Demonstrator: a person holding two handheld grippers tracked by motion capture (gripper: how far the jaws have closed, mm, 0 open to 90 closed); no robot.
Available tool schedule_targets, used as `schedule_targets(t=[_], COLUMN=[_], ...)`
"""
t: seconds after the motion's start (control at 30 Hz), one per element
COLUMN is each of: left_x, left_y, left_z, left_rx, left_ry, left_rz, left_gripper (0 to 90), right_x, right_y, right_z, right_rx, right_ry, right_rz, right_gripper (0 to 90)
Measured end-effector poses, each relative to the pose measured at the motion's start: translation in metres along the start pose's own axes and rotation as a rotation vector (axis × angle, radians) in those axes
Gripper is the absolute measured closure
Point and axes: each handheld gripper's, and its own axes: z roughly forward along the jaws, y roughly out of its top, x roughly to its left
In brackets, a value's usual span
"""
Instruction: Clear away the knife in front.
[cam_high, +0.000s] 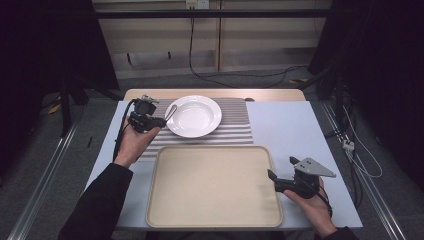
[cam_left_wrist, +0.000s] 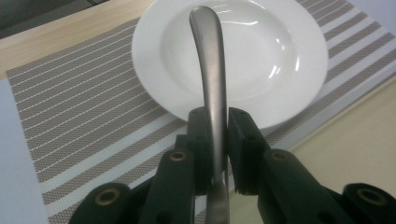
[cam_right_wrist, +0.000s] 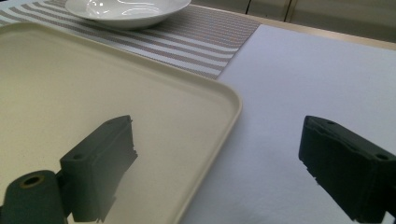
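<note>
A white deep plate rests on a striped grey placemat at the back of the table. My left gripper is shut on a metal utensil handle, which reaches up over the plate's left rim; its other end is hidden below the jaws. A bare beige tray lies in front of the placemat. My right gripper is open at the tray's right edge, one jaw over the tray, the other over the white table.
The white table surface stretches to the right of the placemat and tray. Cables run across the floor behind the table, and a power strip lies at the right.
</note>
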Motion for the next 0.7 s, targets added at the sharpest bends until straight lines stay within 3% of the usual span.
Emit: schedule_targets(t=[0.57, 0.7], left_x=[-0.033, -0.039], left_y=[-0.013, -0.018], left_z=[-0.014, -0.017], left_rx=[0.009, 0.011], left_ry=[-0.040, -0.017], left_rz=[0.044, 0.039], left_gripper=[79.9, 79.9], right_x=[0.001, 0.002], right_y=[0.000, 0.000], right_z=[-0.001, -0.001], right_rx=[-0.002, -0.001], right_ry=[0.003, 0.002], right_rz=[-0.004, -0.006], right_gripper=[10.6, 10.7])
